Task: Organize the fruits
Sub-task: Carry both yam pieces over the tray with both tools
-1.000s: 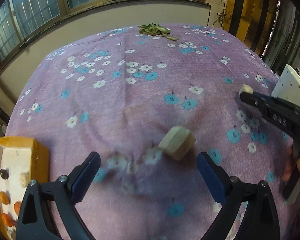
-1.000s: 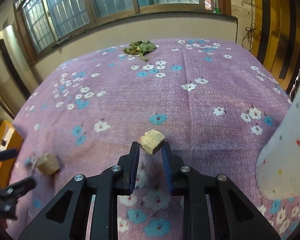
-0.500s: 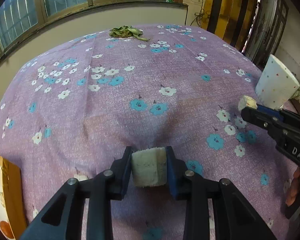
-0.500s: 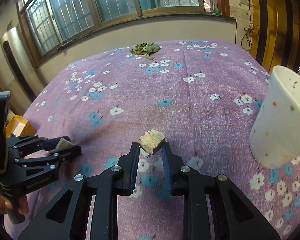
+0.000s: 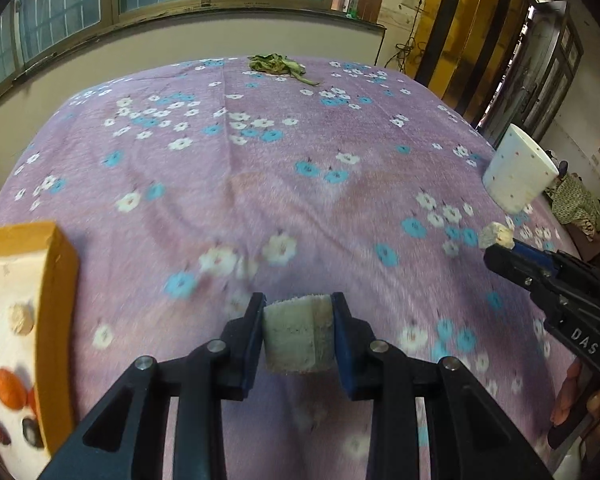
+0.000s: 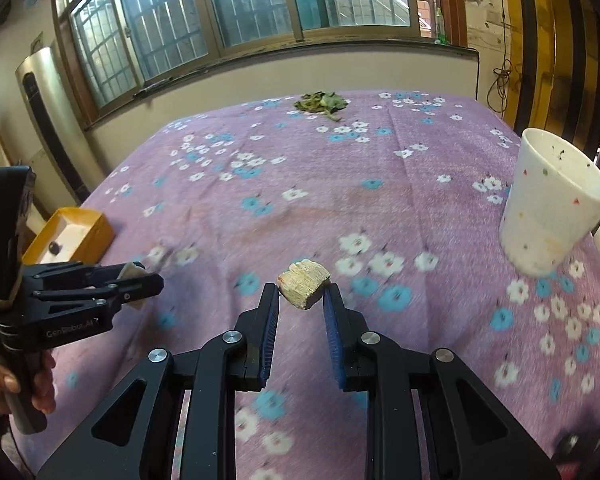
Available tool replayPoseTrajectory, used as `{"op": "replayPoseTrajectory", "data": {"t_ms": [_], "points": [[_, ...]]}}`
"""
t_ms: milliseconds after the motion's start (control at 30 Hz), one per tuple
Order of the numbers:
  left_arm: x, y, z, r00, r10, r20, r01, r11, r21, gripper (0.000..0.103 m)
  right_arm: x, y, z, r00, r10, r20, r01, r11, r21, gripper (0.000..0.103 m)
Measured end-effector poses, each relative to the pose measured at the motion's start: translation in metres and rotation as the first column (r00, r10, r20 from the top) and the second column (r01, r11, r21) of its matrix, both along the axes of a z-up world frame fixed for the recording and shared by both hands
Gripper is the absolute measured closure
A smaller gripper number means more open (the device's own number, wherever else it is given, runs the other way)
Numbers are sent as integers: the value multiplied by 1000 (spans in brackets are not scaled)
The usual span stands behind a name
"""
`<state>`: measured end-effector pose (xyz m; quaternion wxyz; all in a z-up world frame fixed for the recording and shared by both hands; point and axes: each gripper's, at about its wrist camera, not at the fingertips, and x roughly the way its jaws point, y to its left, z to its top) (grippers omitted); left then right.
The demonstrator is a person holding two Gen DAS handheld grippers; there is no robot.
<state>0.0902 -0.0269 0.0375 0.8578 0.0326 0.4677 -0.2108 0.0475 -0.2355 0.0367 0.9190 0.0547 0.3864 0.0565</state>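
Both pieces are picked up but not yet sorted: the left gripper point(image 5: 299, 332) has its fingers clamped on a pale fruit chunk point(image 5: 298, 334), the right gripper point(image 6: 301, 294) on a tan fruit piece point(image 6: 304, 285), both above the flowered bedspread point(image 6: 340, 208), between the yellow tray point(image 5: 56, 320) and the white cup point(image 6: 552, 208).

Bed point(image 6: 380, 208), purple floral cover: white dotted cup point(image 6: 552, 208) at right, orange box point(image 6: 74, 236) at left, green leaves point(image 6: 320, 102) at top centre.

A home room: floral cloth point(image 5: 300, 168) on table, barred windows point(image 6: 260, 4) behind.
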Motion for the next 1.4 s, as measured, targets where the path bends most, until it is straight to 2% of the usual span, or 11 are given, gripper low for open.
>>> {"op": "replayPoseTrajectory", "data": {"t_ms": [300,633,867,1200,1400], "points": [[-32,32,4,1000,-6,-5,6,1000,-8,68,-33,37,-15,999,21,-35,-22,999,-26,81],[-47,78,25,999,42,11,-41,997,-70,68,-35,94,1,996,92,-10,-92,995,-25,81],[-39,133,39,991,136,12,-135,987,-93,68,-18,149,15,983,180,19,-180,984,-9,81],[-7,220,44,964,265,35,-263,963,-55,68,24,236,34,955,290,61,-291,957,-1,81],[23,262,36,949,315,23,-314,949,-24,68,57,283,30,944,326,46,-327,945,4,81]]}}
